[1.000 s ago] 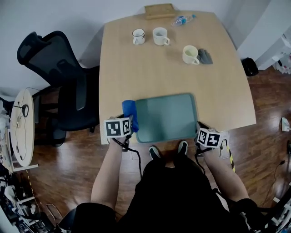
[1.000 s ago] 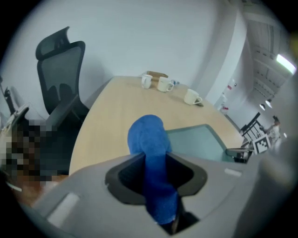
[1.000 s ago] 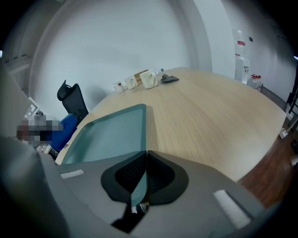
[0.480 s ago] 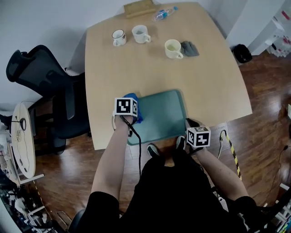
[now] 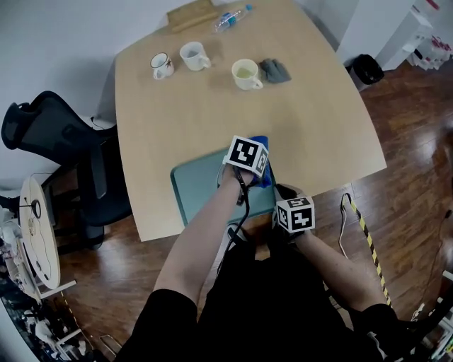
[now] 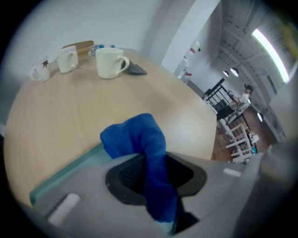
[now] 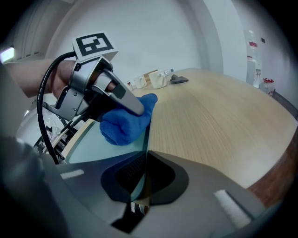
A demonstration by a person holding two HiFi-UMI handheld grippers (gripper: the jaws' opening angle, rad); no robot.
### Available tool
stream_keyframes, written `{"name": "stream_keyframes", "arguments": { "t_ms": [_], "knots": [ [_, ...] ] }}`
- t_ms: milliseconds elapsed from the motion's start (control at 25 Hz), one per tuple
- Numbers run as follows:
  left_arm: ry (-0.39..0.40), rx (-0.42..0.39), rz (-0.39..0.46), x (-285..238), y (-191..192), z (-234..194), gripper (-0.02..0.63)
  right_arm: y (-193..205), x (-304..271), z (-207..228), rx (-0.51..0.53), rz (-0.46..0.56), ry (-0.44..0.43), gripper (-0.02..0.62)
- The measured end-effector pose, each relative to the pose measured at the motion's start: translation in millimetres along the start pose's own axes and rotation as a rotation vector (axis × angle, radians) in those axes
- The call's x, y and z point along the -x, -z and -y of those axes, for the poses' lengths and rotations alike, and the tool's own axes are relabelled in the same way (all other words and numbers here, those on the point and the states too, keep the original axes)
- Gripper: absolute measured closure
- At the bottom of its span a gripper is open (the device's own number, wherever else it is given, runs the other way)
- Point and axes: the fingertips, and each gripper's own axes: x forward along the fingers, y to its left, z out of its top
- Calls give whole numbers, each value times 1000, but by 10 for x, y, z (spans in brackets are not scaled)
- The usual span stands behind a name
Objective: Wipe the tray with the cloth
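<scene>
While the left gripper [image 6: 150, 169] reaches across the person's body, its fingers [image 6: 123, 176] are clamped on a blue cloth [image 6: 135, 135]. The cloth bunches out in front of them and rests on the right end of a teal tray [image 5: 195, 185]. The tray lies at the near edge of a wooden bench [image 5: 311, 120], just in front of the person.

The right gripper [image 7: 142, 174] sits at the tray's near right corner. Its fingers [image 7: 160, 179] are nearly together, pinching the thin rim. The two grippers are near each other.

From the head view, the left forearm [image 5: 209, 226] and its black cable [image 5: 241, 205] cross over the tray and hide much of it. Only the left part shows bare.

Well apart from the tray, at the far end of the bench, stand a small printed mug [image 5: 161, 65], a white mug [image 5: 193, 55] and a cream mug [image 5: 245, 73]. A grey rag [image 5: 274, 69] lies just beside the cream one. Behind them are a bottle [image 5: 230, 18] on its side and a wooden board [image 5: 190, 14].

On the wooden floor, a black chair [image 5: 56, 138] stands to the left of the bench, and a black bin [image 5: 364, 68] to the right.
</scene>
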Motion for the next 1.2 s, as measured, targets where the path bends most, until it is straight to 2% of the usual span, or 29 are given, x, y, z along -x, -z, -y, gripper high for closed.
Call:
{"name": "stream_keyframes", "arguments": {
  "t_ms": [80,240,360,560,680,920,1040,1200],
  "knots": [
    [-3,-12,12,-18,-14,53,488,-2,14,22,-6,1,1,577],
    [-28,75,60,165,199,-202,488,3,19,64,-8,3,17,578],
    [-72,107,68,405,597,-561,488,36,20,93,-4,0,26,578],
    [-176,181,53,954,1370,-1391,486,28,-11,90,-7,-9,56,578],
    [-217,225,65,1217,1649,-1725,485,21,-22,82,-9,-16,72,578],
    [-215,264,89,1247,1695,-1783,485,9,-33,38,3,-23,86,578],
    [-230,240,73,1154,1586,-1676,485,-12,-34,26,5,-14,82,578],
    [-190,188,60,939,1304,-1366,485,-18,-43,16,11,-4,76,578]
  ]
}}
